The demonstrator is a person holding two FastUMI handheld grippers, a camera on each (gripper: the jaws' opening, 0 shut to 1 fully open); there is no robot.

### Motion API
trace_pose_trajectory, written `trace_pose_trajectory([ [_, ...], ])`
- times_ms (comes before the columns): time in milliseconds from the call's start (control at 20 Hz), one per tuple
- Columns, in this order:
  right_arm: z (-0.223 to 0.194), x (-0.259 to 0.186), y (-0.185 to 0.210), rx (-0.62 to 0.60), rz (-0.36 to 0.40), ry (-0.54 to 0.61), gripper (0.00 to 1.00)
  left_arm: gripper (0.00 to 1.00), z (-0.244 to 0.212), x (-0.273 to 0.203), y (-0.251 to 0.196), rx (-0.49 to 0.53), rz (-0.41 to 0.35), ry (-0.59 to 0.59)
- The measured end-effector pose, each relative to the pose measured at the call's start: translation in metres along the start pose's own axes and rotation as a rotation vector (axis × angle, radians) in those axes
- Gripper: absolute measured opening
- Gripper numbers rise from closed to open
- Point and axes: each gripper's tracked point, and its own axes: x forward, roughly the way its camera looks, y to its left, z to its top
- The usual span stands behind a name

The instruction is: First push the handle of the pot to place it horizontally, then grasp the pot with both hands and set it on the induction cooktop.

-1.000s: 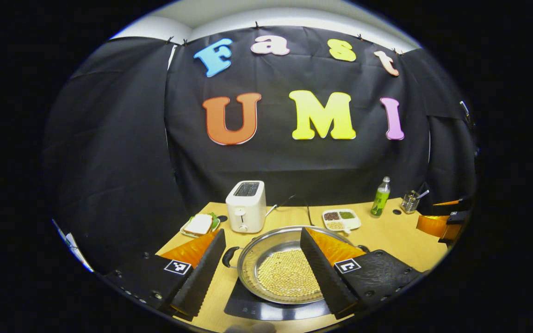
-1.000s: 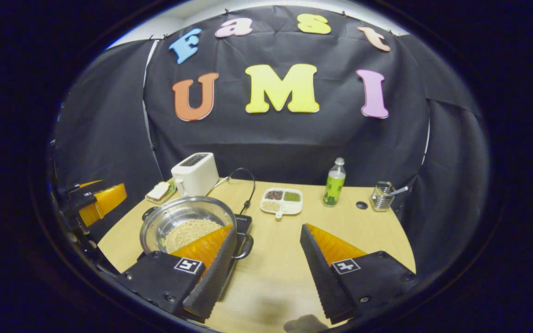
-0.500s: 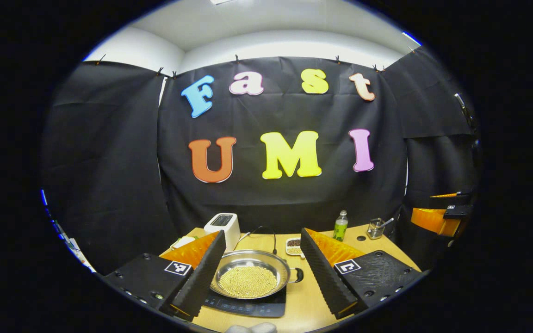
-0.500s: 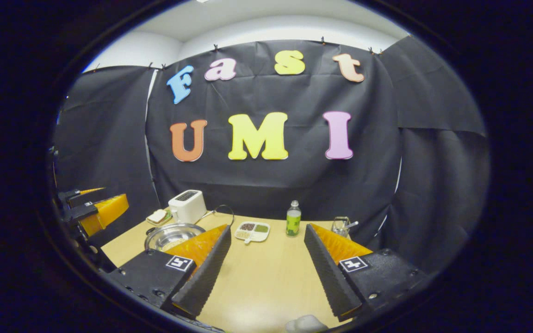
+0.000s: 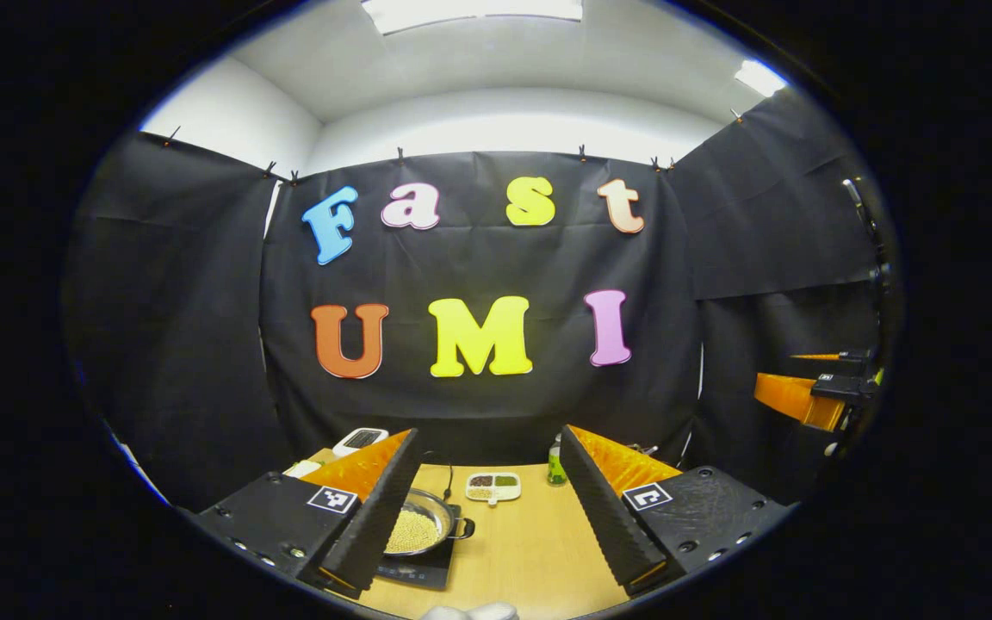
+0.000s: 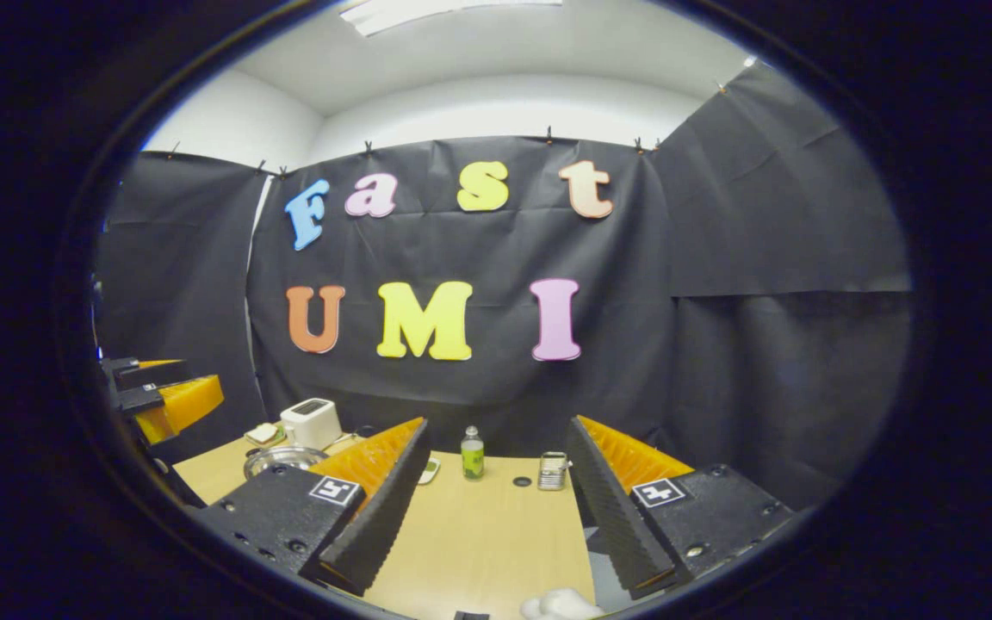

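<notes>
Both tools are held up over the near edge of the desk with nothing in them: the left tool has its fingers spread wide, and so does the right tool, which also shows off to the side in the left gripper view. Beyond the left tool the pot, full of pale beans, sits on the cooktop with one side handle pointing right. Farther back stand a toaster, a divided dish, a green bottle and a wire holder.
</notes>
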Motion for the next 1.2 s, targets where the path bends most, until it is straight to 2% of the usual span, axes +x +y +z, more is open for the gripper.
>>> trace_pose_trajectory([
  [350, -0.009, -0.01, -0.017, 0.048, -0.022, 0.01, 1.0, 0.96, 0.007, -0.005, -0.015, 0.023, -0.011, -0.012],
  [500, -0.013, -0.01, -0.02, 0.046, -0.024, 0.018, 1.0, 0.96, 0.006, -0.004, -0.009, 0.028, 0.008, -0.005],
  [1200, -0.008, -0.021, -0.015, 0.062, -0.015, -0.001, 1.0, 0.96, 0.007, -0.011, 0.001, 0.024, 0.027, -0.009],
])
